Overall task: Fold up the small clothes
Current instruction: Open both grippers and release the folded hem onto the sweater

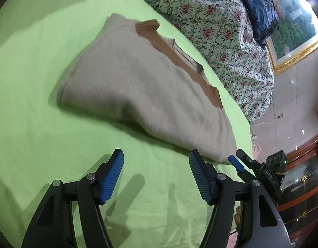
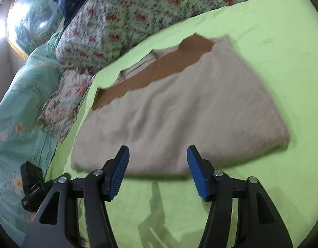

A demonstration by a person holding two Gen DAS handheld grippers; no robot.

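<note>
While both grippers hang just above the green sheet [image 1: 35, 103], the beige sweater [image 1: 138, 86] lies folded on it in a rough rectangle, ahead of both sets of fingers. Left gripper [image 1: 156, 165]: jaws spread wide, blue ribbed pads facing each other across bare sheet, nothing between them; the near edge of the sweater lies just beyond the fingertips, closest to the right-hand pad. Right gripper [image 2: 157, 161]: jaws likewise spread, nothing pinched; the gap frames the near folded edge of the sweater, which sits just past the tips in the right wrist view. Sweater carries a brown band [image 1: 173, 55] along its far edge, with a strip of ribbed striped knit [image 1: 189, 60] showing beside that band. Fabric detail is blurred in both views, so the number of folded layers cannot be told. In the left wrist view the right gripper's fingers [image 1: 236, 162] appear at the lower right, near the sweater's near corner. In the right wrist view part of the left gripper body [image 2: 32, 184] shows at the lower left edge. Behind the sweater, a floral quilt [image 1: 210, 20] is bunched along the far side of the sheet, with a dark blue cloth [image 1: 260, 10] on top of it. A gold-framed picture [image 1: 293, 37] hangs on the wall beyond, and a teal flowered cover [image 2: 18, 103] lies left of the quilt in the right wrist view.
</note>
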